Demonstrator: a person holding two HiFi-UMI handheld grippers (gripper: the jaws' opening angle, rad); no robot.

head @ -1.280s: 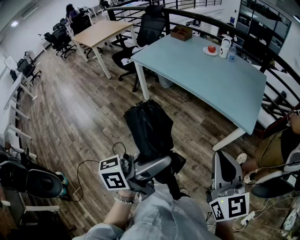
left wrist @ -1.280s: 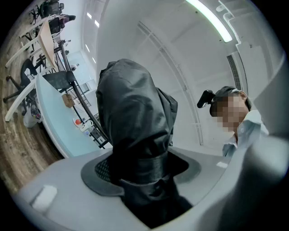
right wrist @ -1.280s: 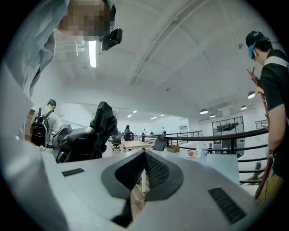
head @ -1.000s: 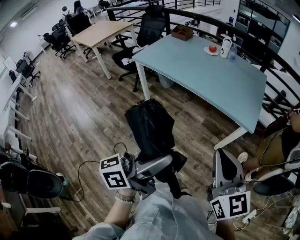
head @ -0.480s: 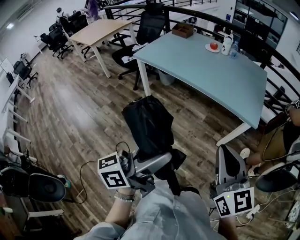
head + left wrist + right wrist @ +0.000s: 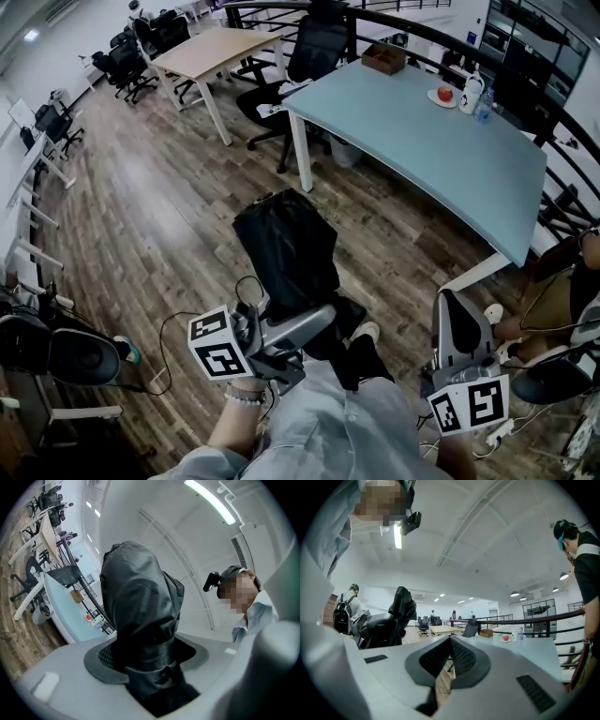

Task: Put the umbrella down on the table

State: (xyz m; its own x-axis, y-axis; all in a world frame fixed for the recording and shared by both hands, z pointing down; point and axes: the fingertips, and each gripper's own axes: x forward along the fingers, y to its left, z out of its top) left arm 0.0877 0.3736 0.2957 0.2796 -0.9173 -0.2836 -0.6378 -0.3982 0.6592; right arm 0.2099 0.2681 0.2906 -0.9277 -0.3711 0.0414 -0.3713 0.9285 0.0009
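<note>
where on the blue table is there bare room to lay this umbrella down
Most of the table is bare. Its whole near half, from the left edge to the near right corner, has room for the umbrella. It is crowded only at the far end, where a box, a plate, a jug and a bottle stand.

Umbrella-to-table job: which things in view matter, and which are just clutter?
Job:
- umbrella, clamped in the left gripper
- blue table, the target
- right gripper, empty

Clutter:
- box, plate, jug and bottle on that table
- black chair
- wooden table
- floor cable
</note>
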